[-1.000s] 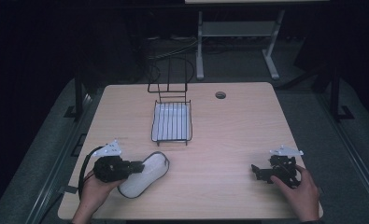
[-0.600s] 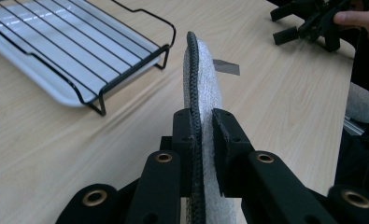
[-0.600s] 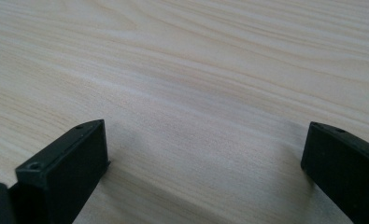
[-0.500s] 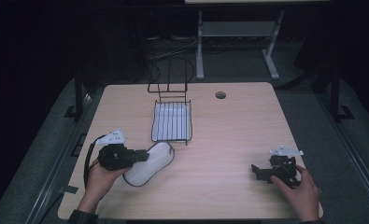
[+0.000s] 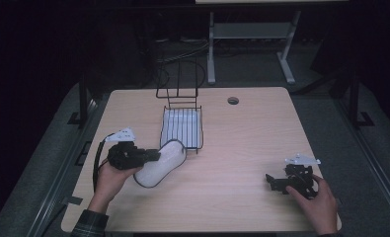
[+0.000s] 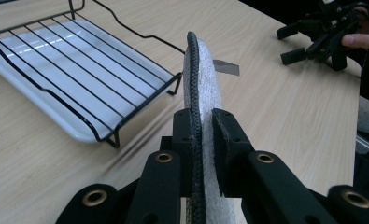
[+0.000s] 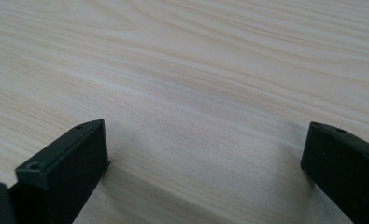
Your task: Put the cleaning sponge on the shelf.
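A white oval pad with a dark braided rim [image 5: 160, 162] is lifted off the wooden table [image 5: 242, 138] and turned up on its edge. My left gripper [image 5: 153, 154] is shut on its near rim, just short of the front of the black wire rack [image 5: 182, 126]. In the left gripper view the pad [image 6: 205, 65] stands upright between the jaws of the left gripper [image 6: 202, 116], with the rack [image 6: 79, 70] to its left. My right gripper [image 5: 274, 181] rests low at the front right, open, its jaws [image 7: 205, 154] wide apart over bare wood.
The rack sits on a white tray [image 6: 42, 88] at the table's back middle. A round cable hole [image 5: 233, 100] lies to its right. A white-legged stand [image 5: 247, 34] stands on the floor behind the table. The right gripper [image 6: 322, 37] shows far off in the left gripper view.
The left gripper has carried the pad up and forward toward the rack and tilted it from flat onto its edge. The right gripper has stayed put.
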The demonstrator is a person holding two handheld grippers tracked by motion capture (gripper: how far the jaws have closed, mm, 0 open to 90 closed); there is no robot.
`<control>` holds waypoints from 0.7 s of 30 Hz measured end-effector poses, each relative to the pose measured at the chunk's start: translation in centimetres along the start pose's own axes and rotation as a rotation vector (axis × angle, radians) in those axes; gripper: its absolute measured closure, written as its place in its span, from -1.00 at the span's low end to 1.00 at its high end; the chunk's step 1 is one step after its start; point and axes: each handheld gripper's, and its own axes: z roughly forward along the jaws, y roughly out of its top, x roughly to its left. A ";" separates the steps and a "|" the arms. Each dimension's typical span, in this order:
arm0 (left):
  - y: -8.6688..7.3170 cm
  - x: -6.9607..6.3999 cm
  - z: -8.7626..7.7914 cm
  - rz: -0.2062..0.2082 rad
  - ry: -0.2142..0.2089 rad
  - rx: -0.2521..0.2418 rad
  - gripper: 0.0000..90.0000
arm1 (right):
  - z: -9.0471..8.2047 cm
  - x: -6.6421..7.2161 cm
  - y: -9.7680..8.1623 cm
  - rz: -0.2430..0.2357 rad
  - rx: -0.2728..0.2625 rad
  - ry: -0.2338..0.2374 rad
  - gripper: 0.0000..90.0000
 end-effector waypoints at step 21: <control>2.5 2.7 1.6 -0.018 0.021 -0.026 0.77 | 0.0 0.0 0.0 -0.001 0.000 0.000 -1.00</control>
